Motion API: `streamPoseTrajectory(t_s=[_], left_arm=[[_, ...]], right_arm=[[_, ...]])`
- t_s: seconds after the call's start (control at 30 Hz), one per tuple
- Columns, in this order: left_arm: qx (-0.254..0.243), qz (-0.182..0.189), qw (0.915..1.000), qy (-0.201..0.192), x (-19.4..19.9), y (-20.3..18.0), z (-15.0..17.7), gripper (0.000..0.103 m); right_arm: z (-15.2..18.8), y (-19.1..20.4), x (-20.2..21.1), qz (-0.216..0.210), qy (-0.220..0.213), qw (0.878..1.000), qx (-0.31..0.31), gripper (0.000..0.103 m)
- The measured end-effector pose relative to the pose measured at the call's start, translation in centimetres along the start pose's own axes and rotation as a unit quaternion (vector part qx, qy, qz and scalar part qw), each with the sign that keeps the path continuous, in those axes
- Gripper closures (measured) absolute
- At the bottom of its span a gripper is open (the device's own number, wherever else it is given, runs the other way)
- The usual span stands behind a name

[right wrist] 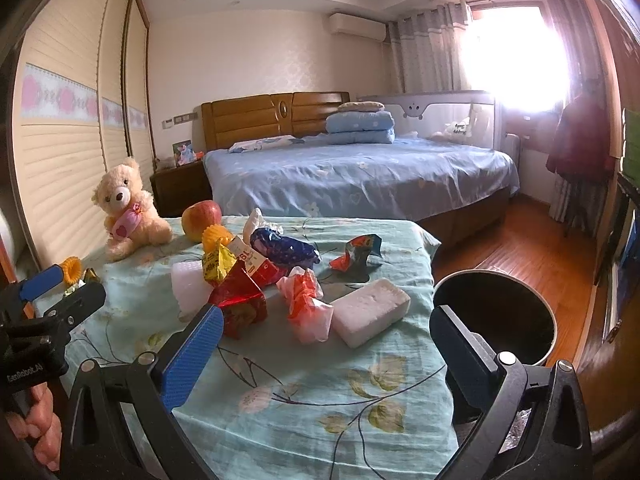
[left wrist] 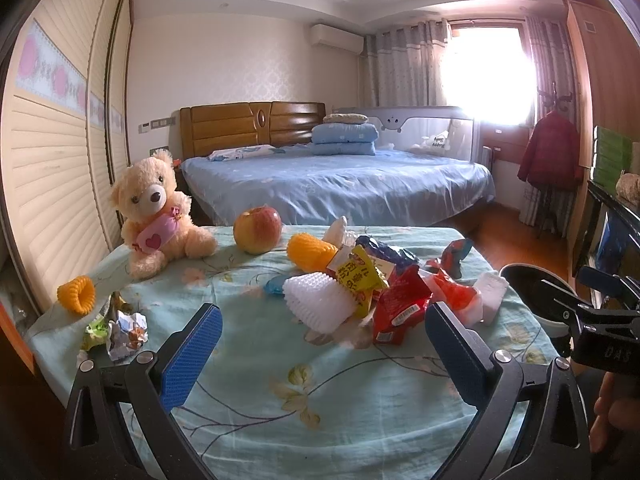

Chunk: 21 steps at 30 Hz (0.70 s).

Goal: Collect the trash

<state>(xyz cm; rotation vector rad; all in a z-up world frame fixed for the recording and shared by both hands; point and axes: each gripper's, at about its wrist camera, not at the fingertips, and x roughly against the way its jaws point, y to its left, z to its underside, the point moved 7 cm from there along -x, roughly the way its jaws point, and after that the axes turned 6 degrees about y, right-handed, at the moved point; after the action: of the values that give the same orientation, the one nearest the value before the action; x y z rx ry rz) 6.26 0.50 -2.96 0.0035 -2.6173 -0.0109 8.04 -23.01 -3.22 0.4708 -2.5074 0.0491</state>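
**Table inventory: loose trash, nothing yet taken up**

Carrier: table under a pale green floral cloth. Listed left to right.

1. Orange foam-net fruit sleeve, at the left edge. Feather-light, springy; pinch one wall of the ring.
2. Crumpled silver foil wrappers, near the left front corner. Light, crushable; take at the thickest fold.
3. Beige plush teddy bear and red-yellow apple, along the far edge. Judged not trash.
4. Central heap: white foam-net sleeve, yellow snack wrapper with red characters I cannot read, red foil packet bearing a barcode label, dark blue dotted wrapper. Films look slippery and limp; grip a bunched ridge, not a flat face.
5. Red-white crinkled plastic wrapper, just beside the heap.
6. White foam block, near the right edge. Stiff, light, crumbly; take across its short sides.
7. Dark round bin, beside the right edge, on the floor.

Left gripper: spread wide, holding nothing, before the heap. Right gripper: spread wide, holding nothing, facing the foam block. "DAS" reads on the neighbouring tool body.
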Motion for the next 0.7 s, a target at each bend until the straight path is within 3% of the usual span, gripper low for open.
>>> streamPoseTrajectory(t_s=[0.7], left_arm=[[0.002, 0.001, 1.0, 0.003, -0.18, 0.18, 0.27, 0.001]], right_arm=[[-0.02, 0.2, -0.15, -0.001, 0.003, 1.0, 0.0, 0.0]])
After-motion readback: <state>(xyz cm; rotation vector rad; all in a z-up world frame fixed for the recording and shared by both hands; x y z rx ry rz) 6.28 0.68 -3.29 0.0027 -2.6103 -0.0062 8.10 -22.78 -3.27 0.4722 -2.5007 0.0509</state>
